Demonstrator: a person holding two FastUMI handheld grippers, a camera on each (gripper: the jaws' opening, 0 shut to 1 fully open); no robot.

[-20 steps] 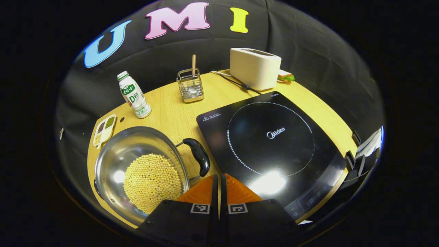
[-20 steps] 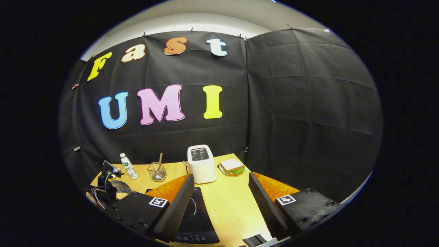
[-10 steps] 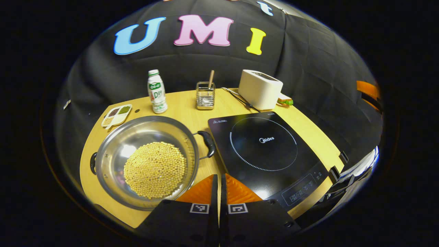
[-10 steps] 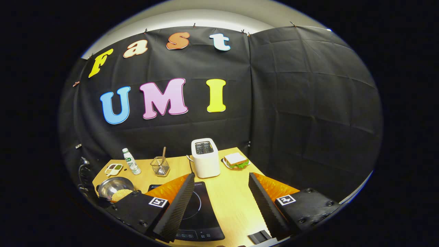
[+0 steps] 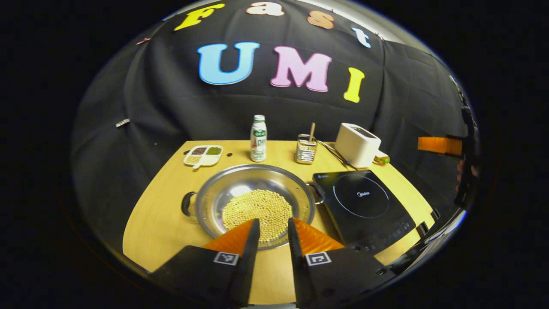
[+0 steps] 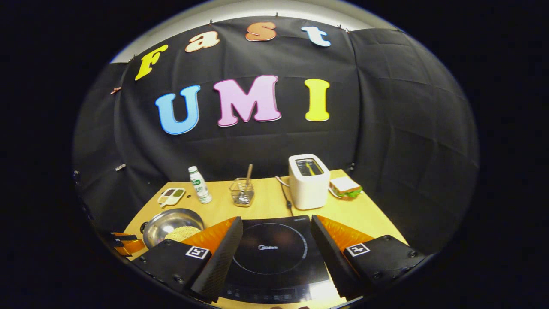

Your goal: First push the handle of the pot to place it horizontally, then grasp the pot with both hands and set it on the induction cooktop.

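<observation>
A steel pot point(image 5: 240, 189) holding yellow beans point(image 5: 257, 209) sits on the wooden table point(image 5: 158, 219), left of the black induction cooktop point(image 5: 364, 201). Its two dark handles point(image 5: 187, 204) stick out to the left and right. My left gripper point(image 5: 273, 221) hovers above the pot's near rim, fingers a narrow gap apart with nothing between them. In the right gripper view, my right gripper point(image 6: 276, 219) stands wide open and empty above the cooktop point(image 6: 274, 251), with the pot point(image 6: 169, 222) at lower left. The right gripper point(image 5: 439, 145) also appears far right, held by a hand point(image 5: 465, 171).
Along the table's back stand a divided dish point(image 5: 203, 155), a white bottle point(image 5: 258, 138), a wire utensil holder point(image 5: 305, 148), a white toaster point(image 5: 358, 145) with its cord, and a sandwich point(image 6: 345, 187). The table's front edge is near both grippers.
My left gripper has drawn back and up from the pot's right handle, and its fingers have parted slightly. The right gripper has swung left to face the cooktop.
</observation>
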